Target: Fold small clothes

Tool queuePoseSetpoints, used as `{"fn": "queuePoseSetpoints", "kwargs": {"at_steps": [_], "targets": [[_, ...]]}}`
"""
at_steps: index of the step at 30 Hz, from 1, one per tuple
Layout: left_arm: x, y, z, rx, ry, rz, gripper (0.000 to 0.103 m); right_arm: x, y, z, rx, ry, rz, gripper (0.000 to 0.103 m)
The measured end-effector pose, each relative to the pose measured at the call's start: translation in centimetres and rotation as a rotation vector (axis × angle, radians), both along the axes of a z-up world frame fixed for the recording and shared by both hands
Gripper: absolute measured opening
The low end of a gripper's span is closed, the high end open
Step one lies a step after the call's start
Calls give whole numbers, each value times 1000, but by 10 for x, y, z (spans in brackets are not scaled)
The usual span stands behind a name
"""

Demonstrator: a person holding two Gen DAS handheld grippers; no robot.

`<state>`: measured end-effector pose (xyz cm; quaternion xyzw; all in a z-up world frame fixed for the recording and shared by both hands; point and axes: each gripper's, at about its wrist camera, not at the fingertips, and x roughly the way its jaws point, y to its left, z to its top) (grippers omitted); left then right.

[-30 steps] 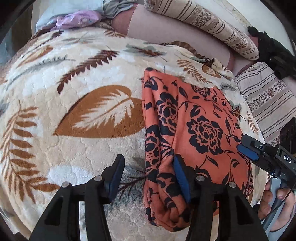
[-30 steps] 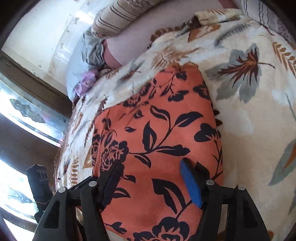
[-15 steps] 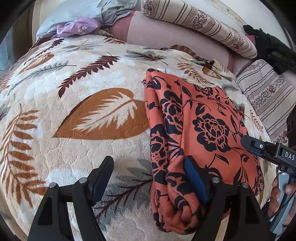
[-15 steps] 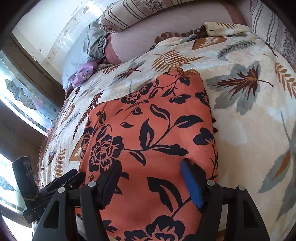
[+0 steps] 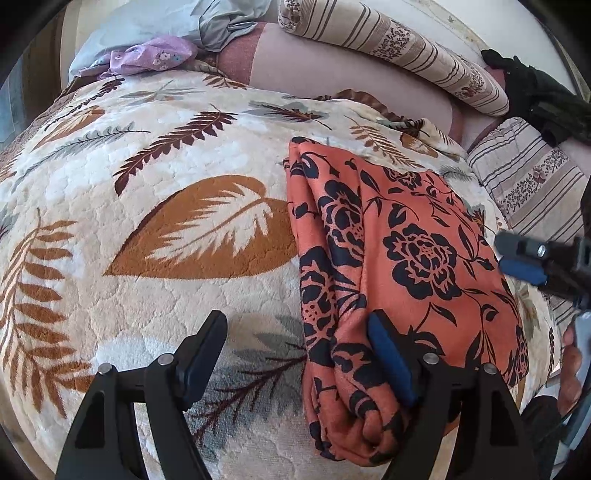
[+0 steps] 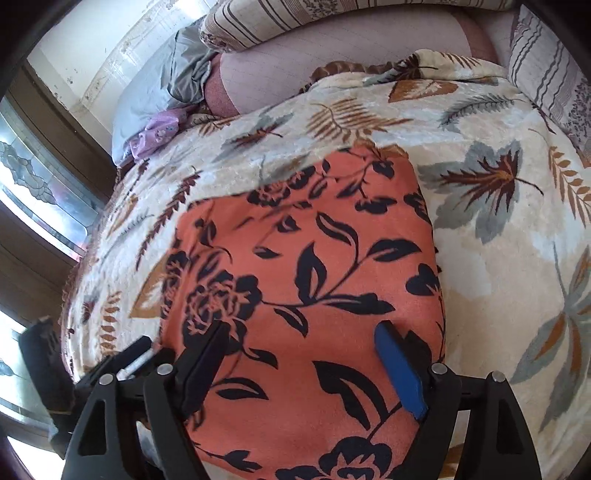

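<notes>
Down low in the left wrist view, the left claw (image 5: 297,354) stands wide open, holding nothing: its left finger hangs over the bare leaf-patterned blanket (image 5: 155,206), while its blue-padded right finger (image 5: 389,360) sits over the near left edge of the folded orange floral garment (image 5: 399,258). Whether that pad touches the cloth cannot be told. The claw points forward along the bed, level with the garment's near end, where the folded layers bunch into a rounded roll. The garment lies flat on the blanket as a long folded rectangle, its thick folded edge on the left and its far end toward the pillows. At the right edge of the same view the right claw (image 5: 524,258) comes in from the side, one blue pad showing, just beside the garment's right edge; the person's fingers (image 5: 569,373) wrap the handle below it. From the right wrist view, the right claw (image 6: 301,363) is likewise spread open and empty, both fingers poised over the near part of the garment (image 6: 306,266), the blue pad close to its right edge. The left claw's black body (image 6: 122,363) shows at the lower left, beside the garment's left side. Farther out, a striped bolster (image 5: 399,55) and a striped pillow (image 5: 528,184) lie at the head of the bed, with a lilac cloth (image 5: 151,59) and a grey-blue cloth (image 5: 207,22) heaped at the far left corner, and a patterned glass window (image 6: 33,192) beyond the bed.
</notes>
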<state>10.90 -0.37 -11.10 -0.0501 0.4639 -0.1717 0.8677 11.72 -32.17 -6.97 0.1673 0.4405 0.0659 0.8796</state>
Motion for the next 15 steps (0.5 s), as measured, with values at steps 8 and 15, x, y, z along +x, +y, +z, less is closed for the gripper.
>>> {"fn": "queuePoseSetpoints", "kwargs": {"at_steps": [8, 15], "targets": [[0, -5, -2, 25, -31, -3, 85, 56, -47, -47, 120, 158, -72, 88], [-11, 3, 5, 22, -48, 35, 87, -20, -50, -20, 118, 6, -147, 88]]}}
